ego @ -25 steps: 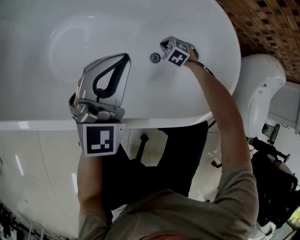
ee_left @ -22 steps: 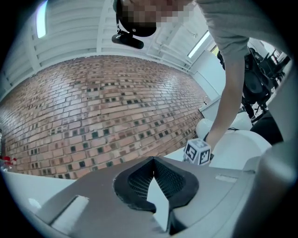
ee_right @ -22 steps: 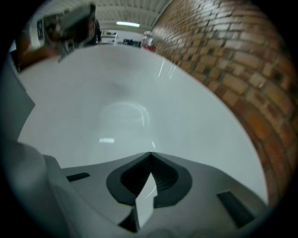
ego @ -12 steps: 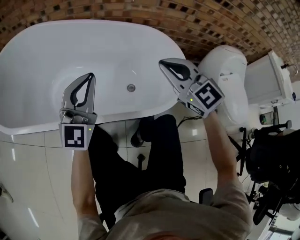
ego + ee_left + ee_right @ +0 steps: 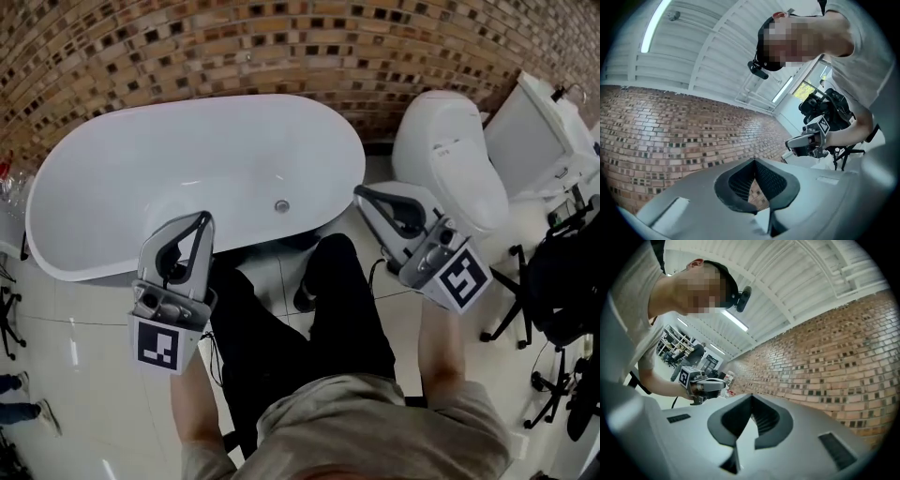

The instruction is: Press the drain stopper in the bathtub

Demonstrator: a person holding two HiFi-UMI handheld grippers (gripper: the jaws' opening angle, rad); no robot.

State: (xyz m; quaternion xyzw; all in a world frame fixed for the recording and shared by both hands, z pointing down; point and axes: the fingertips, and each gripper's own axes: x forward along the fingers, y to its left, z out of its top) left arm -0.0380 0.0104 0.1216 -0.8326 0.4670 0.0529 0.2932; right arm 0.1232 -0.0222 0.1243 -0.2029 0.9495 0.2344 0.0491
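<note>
Bathtub (image 5: 84,187): white oval against the brick wall (image 5: 187,47), well below both claws.
Left claw (image 5: 203,217): clenched tip to tip and empty; in the head view its tip lies over the tub's near rim.
Drain stopper (image 5: 281,206): small round metal disc on the tub floor, close to the near wall, touched by neither claw.
Right claw (image 5: 359,193): clenched and empty, between the tub's end and the toilet (image 5: 450,159).
Doing it well: probably lower 1 clenched claw straight onto the stopper's centre and push squarely, so it does not skid on the enamel.
</note>
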